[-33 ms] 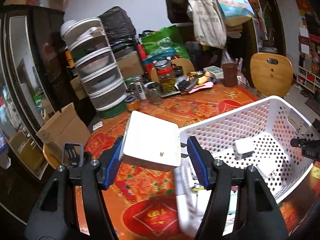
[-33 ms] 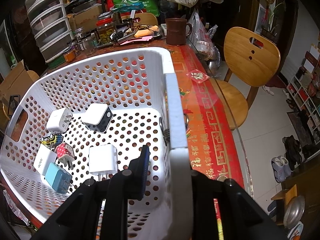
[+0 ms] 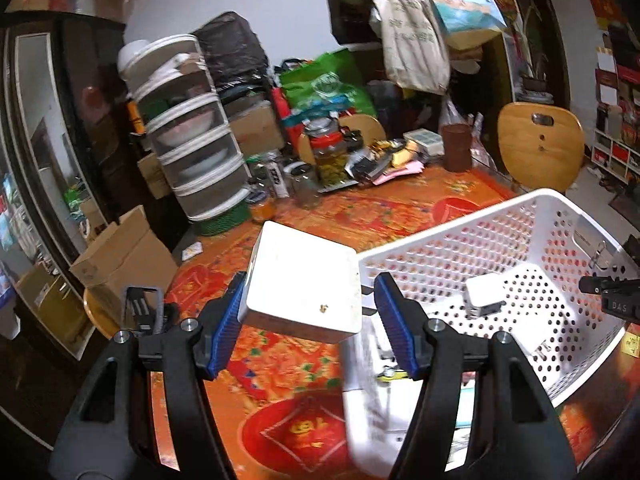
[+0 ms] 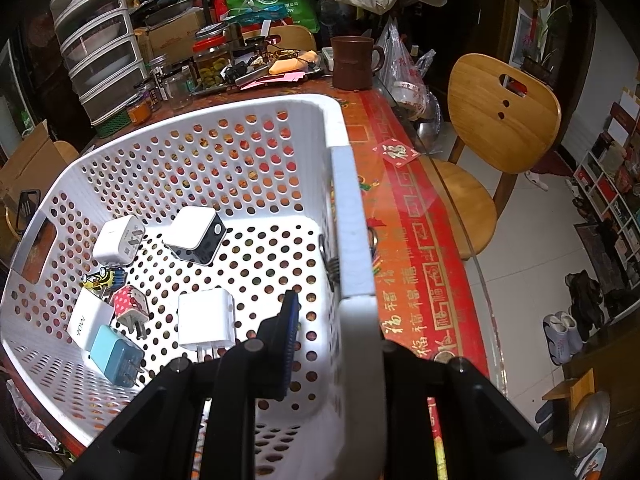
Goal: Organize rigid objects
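L gripper (image 3: 308,320) jaws apart, white box (image 3: 304,280) between pads, touching left pad only, just outside perforated basket (image 3: 460,248). R gripper (image 4: 332,340) clamps basket wall; chargers (image 4: 206,320) inside.

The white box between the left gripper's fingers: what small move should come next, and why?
Probably carry the white box rightward over the white basket before lowering it. It still sits left of the rim, above the tablecloth, and the left gripper looks open around it. The right gripper clamps the basket wall.
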Demonstrator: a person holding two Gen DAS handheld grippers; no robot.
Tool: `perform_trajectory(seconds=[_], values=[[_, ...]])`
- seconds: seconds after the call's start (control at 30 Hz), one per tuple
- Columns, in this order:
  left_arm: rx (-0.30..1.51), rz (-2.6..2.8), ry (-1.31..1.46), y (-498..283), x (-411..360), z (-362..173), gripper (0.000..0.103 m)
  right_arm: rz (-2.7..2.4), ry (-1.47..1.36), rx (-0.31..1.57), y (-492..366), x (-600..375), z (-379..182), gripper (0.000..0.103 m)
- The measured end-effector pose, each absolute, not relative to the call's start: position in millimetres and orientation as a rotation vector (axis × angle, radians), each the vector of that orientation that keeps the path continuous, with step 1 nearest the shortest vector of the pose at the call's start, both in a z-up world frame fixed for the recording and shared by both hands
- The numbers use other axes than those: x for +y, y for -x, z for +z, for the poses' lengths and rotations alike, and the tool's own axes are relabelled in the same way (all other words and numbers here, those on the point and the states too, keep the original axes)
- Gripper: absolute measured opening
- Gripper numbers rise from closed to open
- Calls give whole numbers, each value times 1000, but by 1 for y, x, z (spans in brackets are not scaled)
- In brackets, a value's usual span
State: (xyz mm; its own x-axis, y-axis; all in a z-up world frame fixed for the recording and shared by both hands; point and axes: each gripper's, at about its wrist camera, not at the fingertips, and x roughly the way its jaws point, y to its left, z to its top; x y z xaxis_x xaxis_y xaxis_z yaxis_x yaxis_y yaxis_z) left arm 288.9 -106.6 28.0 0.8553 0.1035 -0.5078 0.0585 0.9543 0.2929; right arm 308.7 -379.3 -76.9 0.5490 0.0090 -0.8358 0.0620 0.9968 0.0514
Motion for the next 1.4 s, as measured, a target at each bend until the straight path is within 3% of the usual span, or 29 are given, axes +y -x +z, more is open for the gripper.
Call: perform_trajectory(seconds=[0.33,0.6,0.77,0.97,1.03,1.3,1.37,1.4], values=[[646,-88,-374,-302,-179,-19,61,-24,-80,988,-309,-380,-77,20],[739,-133,-336,-317,-187,-44,62,-23,-79,988,-308,-380,-77,20],[740,-157,-294,-320,-180,-42,78,-22,-80,989,-309,-380,-77,20],[742,-179,-246,-320,-164,-37,85,-23,-78,989,-310,-380,-76,20],[731,-179,-240,-315,-158,-34,103,-22,-78,988,-310,-380,-76,20],[724,-159,-203,-299,-137,-25,102,-41,-74,994,-312,-379,-76,21],[718,-150,-192,-297,-133,-24,102,-100,-56,984,-309,-378,-75,28],[714,-151,-171,-294,-127,-22,102,-114,-56,981,-308,-376,-73,40]])
